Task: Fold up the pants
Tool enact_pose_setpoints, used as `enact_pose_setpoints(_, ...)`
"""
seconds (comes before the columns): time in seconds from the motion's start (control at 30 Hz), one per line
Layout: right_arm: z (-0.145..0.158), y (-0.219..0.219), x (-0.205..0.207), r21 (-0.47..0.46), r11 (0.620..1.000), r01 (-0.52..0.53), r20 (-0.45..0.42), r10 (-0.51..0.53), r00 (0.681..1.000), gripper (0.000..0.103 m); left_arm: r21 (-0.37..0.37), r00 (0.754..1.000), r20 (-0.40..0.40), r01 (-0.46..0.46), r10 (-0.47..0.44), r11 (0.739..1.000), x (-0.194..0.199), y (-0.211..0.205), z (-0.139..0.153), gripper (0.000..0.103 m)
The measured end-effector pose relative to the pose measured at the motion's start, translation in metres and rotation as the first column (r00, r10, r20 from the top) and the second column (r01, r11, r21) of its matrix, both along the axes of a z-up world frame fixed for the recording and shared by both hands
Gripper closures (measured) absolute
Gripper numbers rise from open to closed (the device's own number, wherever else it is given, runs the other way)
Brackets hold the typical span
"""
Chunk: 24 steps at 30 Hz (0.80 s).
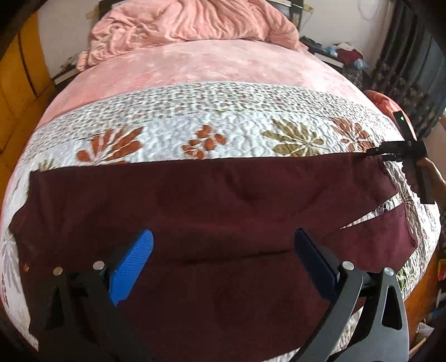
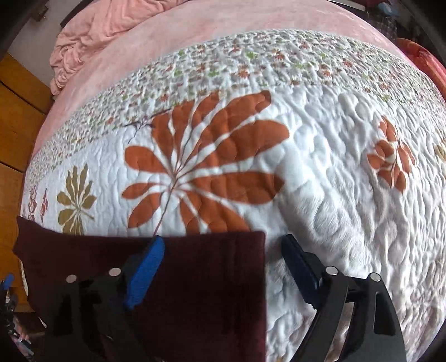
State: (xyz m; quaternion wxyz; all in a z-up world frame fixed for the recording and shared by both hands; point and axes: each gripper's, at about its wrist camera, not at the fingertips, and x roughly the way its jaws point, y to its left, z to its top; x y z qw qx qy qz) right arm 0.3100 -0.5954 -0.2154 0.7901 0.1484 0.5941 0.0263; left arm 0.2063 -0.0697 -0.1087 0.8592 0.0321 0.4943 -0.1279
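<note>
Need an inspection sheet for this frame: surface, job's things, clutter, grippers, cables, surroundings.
Surface: floral quilt over a pink bed cover.
Job's things: maroon pants spread flat across the quilt, legs parted at one end.
Clutter: rumpled pink blanket at the far end of the bed.
Grippers: left gripper open above the pants; right gripper open, straddling the pants' corner edge.
Cables: nothing seen.
Surroundings: wooden cabinet on one side, dark curtain on the other, cluttered side table by it.
</note>
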Motion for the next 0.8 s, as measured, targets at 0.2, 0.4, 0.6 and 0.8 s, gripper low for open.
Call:
enact_pose_setpoints(0.2, 0.007, -0.013, -0.006, 0.016, 0.998, -0.065, 0.033, 0.065, 0.997, 0.078, -0.046, 0.998, -0.012, 0.062, -0.062, 0.997, 0.024, -0.028, -0.007, 0.003)
enact_pose_setpoints(0.4, 0.061, -0.014, -0.044, 0.049, 0.981, -0.187, 0.194, 0.174, 0.965, 0.083, -0.038, 0.994, -0.001, 0.105, -0.105, 0.994, 0.055, -0.045, -0.012, 0.003)
enact_pose_setpoints(0.6, 0.118, 0.002, -0.073, 0.033, 0.969, -0.245, 0.327, 0.221, 0.919, 0.083, -0.122, 0.877, -0.005, 0.476, -0.48, 0.871, 0.1, -0.088, -0.023, 0.003)
enact_pose_setpoints(0.8, 0.145, 0.009, -0.082, 0.018, 0.961, -0.277, 0.382, 0.25, 0.89, 0.084, -0.249, 0.713, -0.136, 0.647, -0.688, 0.721, 0.147, -0.124, -0.052, 0.003)
